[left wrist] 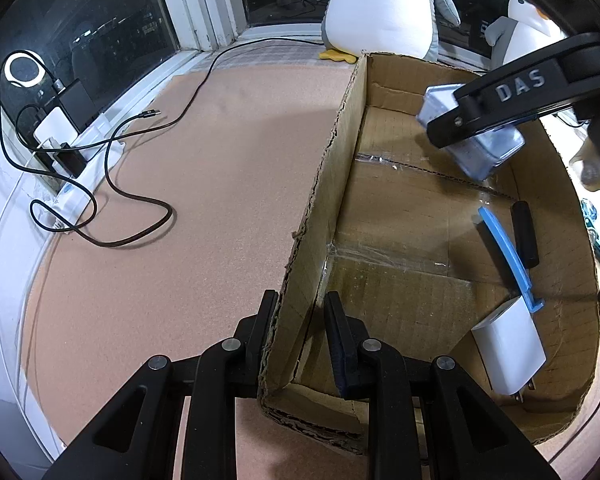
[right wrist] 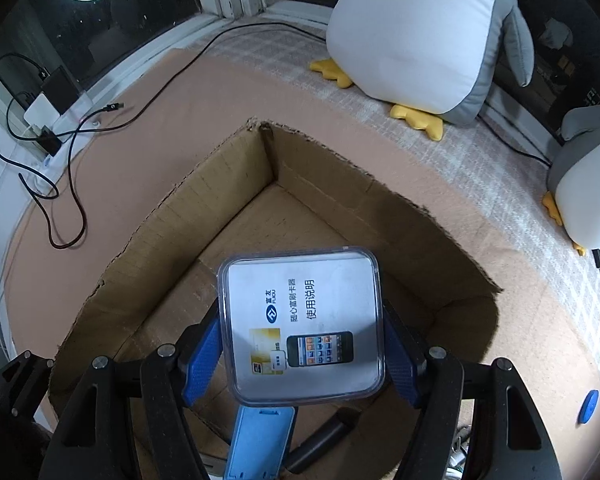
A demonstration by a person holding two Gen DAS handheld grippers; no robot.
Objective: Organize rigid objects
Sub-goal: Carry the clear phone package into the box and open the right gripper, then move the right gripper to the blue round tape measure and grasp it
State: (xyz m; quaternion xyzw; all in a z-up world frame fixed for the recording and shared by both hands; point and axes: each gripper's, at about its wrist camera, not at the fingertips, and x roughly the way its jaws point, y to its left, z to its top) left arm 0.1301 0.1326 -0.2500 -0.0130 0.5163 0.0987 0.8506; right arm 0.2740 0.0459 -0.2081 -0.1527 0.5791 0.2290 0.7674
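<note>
**Lowering the clear case into the box while the other hand steadies the wall**

The left gripper (left wrist: 300, 344) is sitting at the near left corner of the cardboard box (left wrist: 332, 184), its jaws nearly closed and pinching the left wall between them, one finger outside and one inside. That pinch is doing its job only if it is not dragging the torn wall sideways, so it should be holding firm and level.

Inside the box, along the right wall, a white charger (left wrist: 510, 350) is lying nearest the front edge, with a blue strip (left wrist: 508, 252) and a black stick (left wrist: 525, 234) beside it, farther back.

The right gripper (right wrist: 302, 344) is hanging over the box interior with its jaws standing fairly wide, the blue pads (right wrist: 204, 360) pressing on the two sides of a clear plastic case (right wrist: 302, 324) with a printed leaflet inside. The case is off the floor of the box and looks tilted in the left camera.

To place it well, I judge the case should be going down flat onto the bare cardboard toward the far left corner, clear of the three things already lying by the right wall, and the jaws should be letting go only once it is resting
</note>
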